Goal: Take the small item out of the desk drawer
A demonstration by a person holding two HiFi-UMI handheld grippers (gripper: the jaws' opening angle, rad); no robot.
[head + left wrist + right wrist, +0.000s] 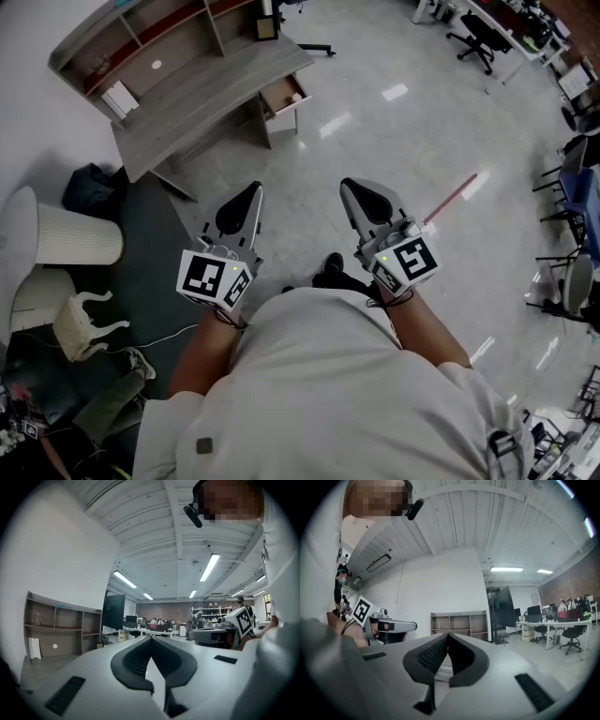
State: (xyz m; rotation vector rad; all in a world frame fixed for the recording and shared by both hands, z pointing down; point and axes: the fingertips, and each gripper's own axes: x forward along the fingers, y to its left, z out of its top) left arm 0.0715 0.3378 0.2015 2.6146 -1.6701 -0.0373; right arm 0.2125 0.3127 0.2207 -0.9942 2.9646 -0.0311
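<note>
Standing well back from the desk (206, 103), out on the pale floor. Holding the left gripper (251, 190) and the right gripper (349, 185) level and side by side, a gap between them, both aimed roughly toward the desk.

Got both sets of jaws pressed together, tips meeting. Same story up close in the left gripper view (150, 638) and the right gripper view (448, 634): nothing pinched in either one.

Can see the drawer (284, 94) pulled open at the end of the desk away from the wall. Can't make out the small item inside from here, way too tiny in the head view, so no telling where in the drawer.

Also spotting open shelves (141, 47) sitting on top of the desk, a dark bag (89, 187) on the floor by the desk's other end, and a white ribbed cylinder (80, 234) just past the bag from the desk.
</note>
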